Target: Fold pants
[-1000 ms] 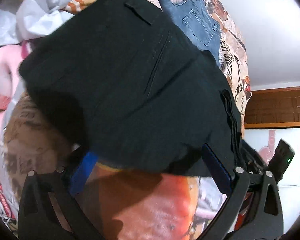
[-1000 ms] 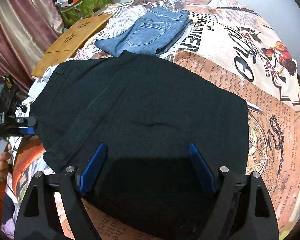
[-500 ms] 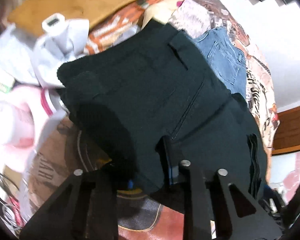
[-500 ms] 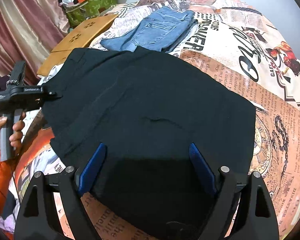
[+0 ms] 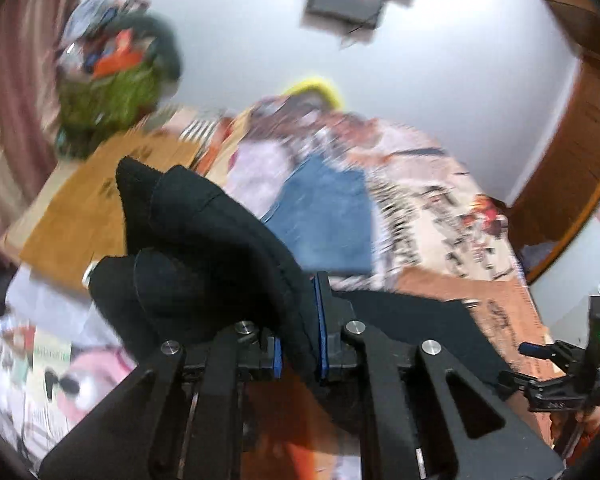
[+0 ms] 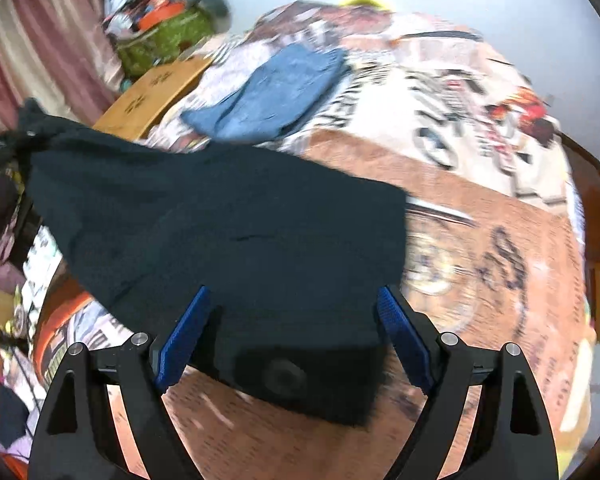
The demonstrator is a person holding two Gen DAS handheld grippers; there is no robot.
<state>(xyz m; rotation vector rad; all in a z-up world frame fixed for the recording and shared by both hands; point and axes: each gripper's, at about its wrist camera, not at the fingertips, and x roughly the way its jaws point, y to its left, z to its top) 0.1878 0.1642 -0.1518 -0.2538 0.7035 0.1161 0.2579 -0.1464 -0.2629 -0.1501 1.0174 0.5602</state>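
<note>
The left tool (image 5: pixel 298 354) is pinching a bunched corner of the black pants (image 6: pixel 228 232), its jaws closing down on the cloth that shows between the blue pads. In the left wrist view the gripped cloth stands up in a dark hump above the fingers. The rest of the pants trails away to the right, down onto the bed (image 6: pixel 500 216).

The right tool (image 6: pixel 290 350) stands wide open and grips nothing. Its two blue pads straddle the near edge of the pants. The cloth lies under and between them, but whether the pads touch it cannot be told through the blur.

In the right wrist view the pants spread as a broad dark sheet across the printed bedspread. The long run goes from the raised corner at the far left down to the lower edge by the right tool. That left corner is lifted clear of the bed and pulled taut toward the left tool, while the right half lies flat.

The coming move likely turns on this: the held corner is on the left and up, and the free bulk lies to its right and below. Carrying the corner across toward the right tool's side should lay one half over the other. The right tool is nearer the flat edge and well placed to pin it. Blue jeans (image 6: pixel 276 92) lie beyond, apart from the pants.
</note>
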